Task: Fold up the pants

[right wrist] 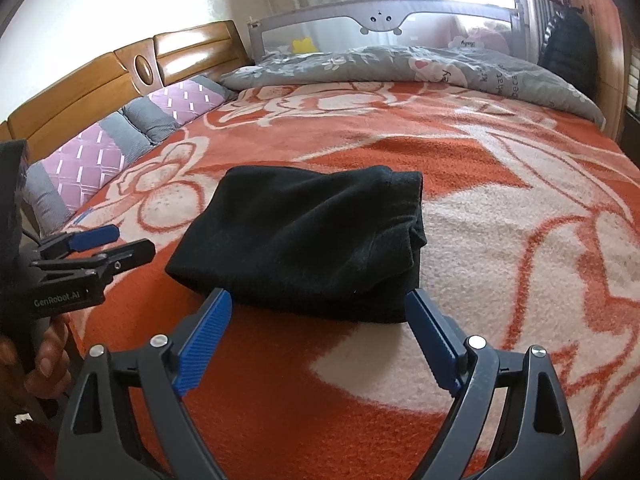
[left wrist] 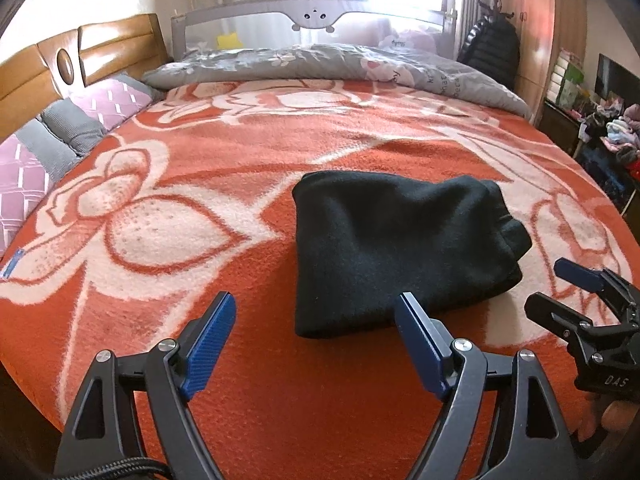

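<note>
The black pants (left wrist: 400,248) lie folded into a compact bundle on the orange and white flowered blanket (left wrist: 224,184). They also show in the right wrist view (right wrist: 304,240). My left gripper (left wrist: 316,308) is open and empty, just in front of the bundle's near left corner. My right gripper (right wrist: 320,304) is open and empty, its blue fingertips (right wrist: 420,308) at the bundle's near edge. Each gripper shows in the other's view: the right one at the far right (left wrist: 560,288), the left one at the far left (right wrist: 116,240).
A grey patterned quilt (left wrist: 340,64) lies across the far side of the bed. Pink and grey pillows (left wrist: 80,120) lean on the wooden headboard (left wrist: 64,64) at left. A grey bed rail (left wrist: 316,16) stands behind. Cluttered shelves (left wrist: 608,132) stand at right.
</note>
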Demonstrator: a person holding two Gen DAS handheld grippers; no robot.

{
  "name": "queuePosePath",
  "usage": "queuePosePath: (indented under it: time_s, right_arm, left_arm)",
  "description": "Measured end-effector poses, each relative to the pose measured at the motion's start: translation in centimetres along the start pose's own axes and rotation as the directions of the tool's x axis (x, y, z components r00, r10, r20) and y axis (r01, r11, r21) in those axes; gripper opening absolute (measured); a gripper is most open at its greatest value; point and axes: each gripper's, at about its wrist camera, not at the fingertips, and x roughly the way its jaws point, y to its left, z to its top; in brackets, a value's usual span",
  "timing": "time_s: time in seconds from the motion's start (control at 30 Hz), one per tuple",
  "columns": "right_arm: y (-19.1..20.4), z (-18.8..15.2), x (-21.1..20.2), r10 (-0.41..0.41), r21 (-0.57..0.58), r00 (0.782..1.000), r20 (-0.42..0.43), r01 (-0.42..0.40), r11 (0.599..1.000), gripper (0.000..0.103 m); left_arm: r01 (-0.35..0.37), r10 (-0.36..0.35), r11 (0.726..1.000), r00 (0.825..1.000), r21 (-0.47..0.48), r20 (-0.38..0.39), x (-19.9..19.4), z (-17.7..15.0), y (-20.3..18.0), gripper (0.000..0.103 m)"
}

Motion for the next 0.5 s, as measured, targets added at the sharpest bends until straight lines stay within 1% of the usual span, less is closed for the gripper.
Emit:
queuePosePath:
  time_s: [0.23,0.4,0.5]
  right_arm:
    - [-0.6,-1.1,0.7,-0.035,0.013,0.999,0.033,0.035,0.999,0.09]
    - [-0.8,-1.8,1.0,-0.062,0.016,0.993,0.097,0.061,0.998,0.09]
    - [-0.7,-2.0,1.5,-0.066,0.016,0.993,0.1,0.065,0.998,0.092]
  left_arm:
    - [-0.02,0.02,1.0,1.0,0.017,-0.009,1.1,-1.3,-0.5,0.082]
    - [-0.034,0.033,0.999,0.999,0.013,0.019,1.5,-1.8,-0.9,0.082]
    - [-0.041,0.041,0.999,0.999,0.013,0.032,1.7,-1.9,-1.0,0.083]
